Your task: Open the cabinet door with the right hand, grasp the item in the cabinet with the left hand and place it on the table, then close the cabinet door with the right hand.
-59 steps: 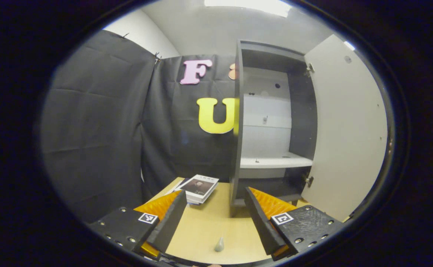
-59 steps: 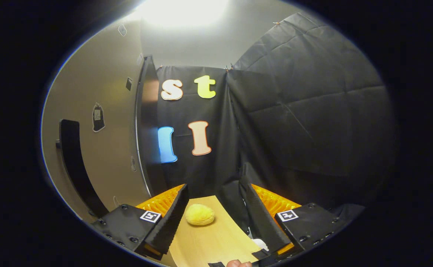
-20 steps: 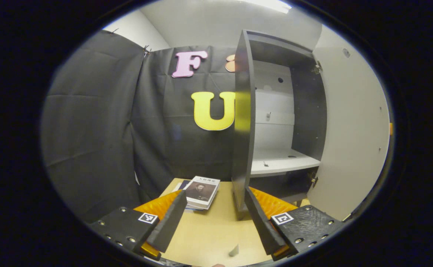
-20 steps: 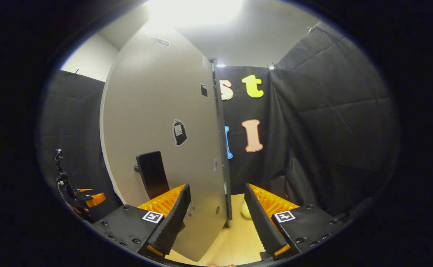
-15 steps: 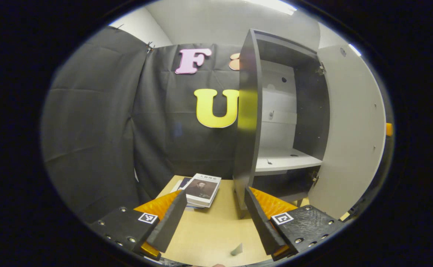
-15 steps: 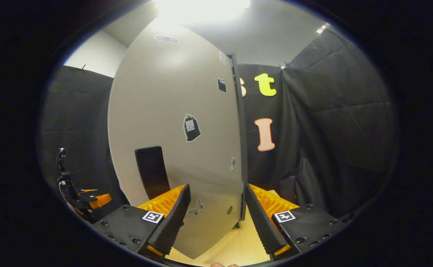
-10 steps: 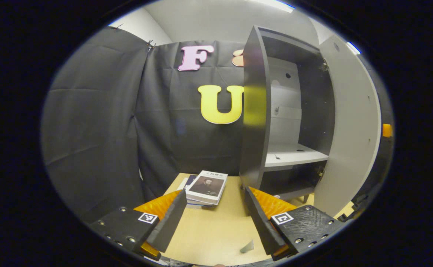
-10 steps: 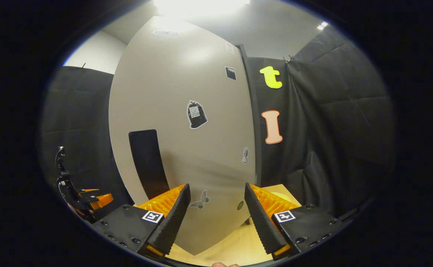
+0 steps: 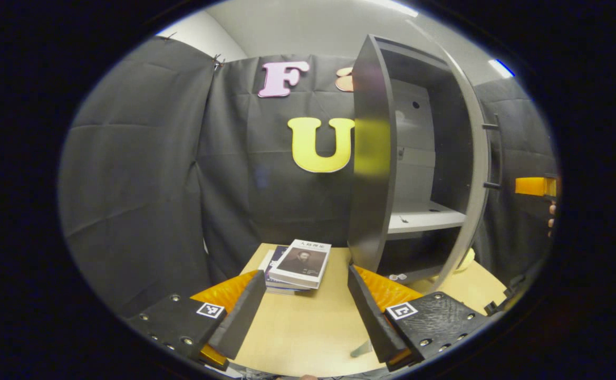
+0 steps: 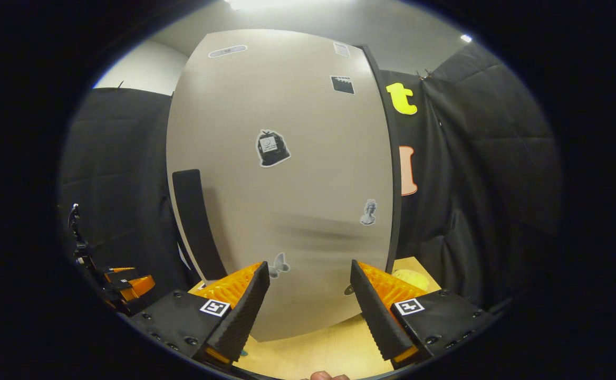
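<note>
The cabinet door (image 10: 281, 184) is a stiff, flat panel on hinges, likely light to swing; it stands partly shut, edge-on in the left gripper view, and its dark vertical handle (image 10: 197, 224) by the free edge is the sensible place to push or grip. The cabinet (image 9: 419, 158) shelf lies bare; a soft-looking yellow item (image 10: 409, 278) sits on the table (image 9: 297, 327) beside it. The right gripper (image 10: 308, 311) and left gripper (image 9: 302, 311) are both wide apart, holding nothing.

Cabinet door (image 10: 287, 184) nearly shut — yellow item (image 10: 411, 278) on table.
</note>
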`<state>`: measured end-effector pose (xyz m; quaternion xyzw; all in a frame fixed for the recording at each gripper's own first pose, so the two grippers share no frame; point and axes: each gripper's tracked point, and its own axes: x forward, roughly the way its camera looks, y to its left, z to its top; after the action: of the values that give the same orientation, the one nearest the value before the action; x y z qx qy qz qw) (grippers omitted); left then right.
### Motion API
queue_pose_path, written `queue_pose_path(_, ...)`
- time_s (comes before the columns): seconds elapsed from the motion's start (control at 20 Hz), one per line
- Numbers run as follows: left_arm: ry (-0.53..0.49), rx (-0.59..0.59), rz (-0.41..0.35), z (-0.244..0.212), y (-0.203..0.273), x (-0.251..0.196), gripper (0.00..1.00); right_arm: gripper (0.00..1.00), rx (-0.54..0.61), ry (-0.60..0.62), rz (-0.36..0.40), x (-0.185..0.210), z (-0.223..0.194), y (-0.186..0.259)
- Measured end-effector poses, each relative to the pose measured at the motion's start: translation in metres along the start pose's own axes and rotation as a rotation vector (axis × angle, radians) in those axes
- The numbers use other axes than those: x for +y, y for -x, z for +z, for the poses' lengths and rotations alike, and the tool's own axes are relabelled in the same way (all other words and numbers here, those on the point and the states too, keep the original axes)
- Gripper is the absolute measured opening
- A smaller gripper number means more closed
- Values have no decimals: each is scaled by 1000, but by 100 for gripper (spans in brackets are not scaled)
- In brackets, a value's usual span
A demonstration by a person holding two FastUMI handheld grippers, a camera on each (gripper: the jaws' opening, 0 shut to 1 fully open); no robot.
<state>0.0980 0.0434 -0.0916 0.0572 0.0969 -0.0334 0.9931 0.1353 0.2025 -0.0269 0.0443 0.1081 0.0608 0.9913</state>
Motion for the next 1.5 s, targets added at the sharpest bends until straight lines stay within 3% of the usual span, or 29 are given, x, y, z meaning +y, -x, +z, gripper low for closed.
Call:
queue_pose_path(0.2, 24, -36, -24, 17, 5, -31, 92, 97, 36, -28, -45, -41, -7, 3)
queue_pose_path(0.3, 51, -71, -42, 33, 14, -51, 95, 98, 54, -55, -39, -56, -9, 4)
queue_pose_path(0.35, 66, -93, -53, 43, 18, -61, 95, 93, 45, -65, -38, -65, -5, 6)
queue_pose_path(0.4, 78, -114, -60, 54, 25, -70, 95, 98, 27, -67, -44, -77, 2, 9)
queue_pose_path(0.7, 183, -150, -71, 106, 42, -117, 95, 97, -37, -35, -53, -141, 35, 19)
queue_pose_path(0.85, 184, -182, -78, 131, 50, -136, 95, 97, -76, -40, -54, -170, 56, 24)
queue_pose_path(0.9, 166, -195, -75, 139, 52, -141, 92, 97, -93, -43, -46, -176, 62, 26)
queue_pose_path(1.0, 142, -215, -92, 145, 53, -159, 95, 98, -118, -51, -41, -188, 68, 32)
queue_pose_path(1.15, 180, -218, -111, 151, 59, -183, 95, 98, -110, -66, -30, -196, 63, 39)
queue_pose_path(1.5, 83, -232, -100, 146, 84, -210, 92, 98, -99, -104, 6, -198, 47, 53)
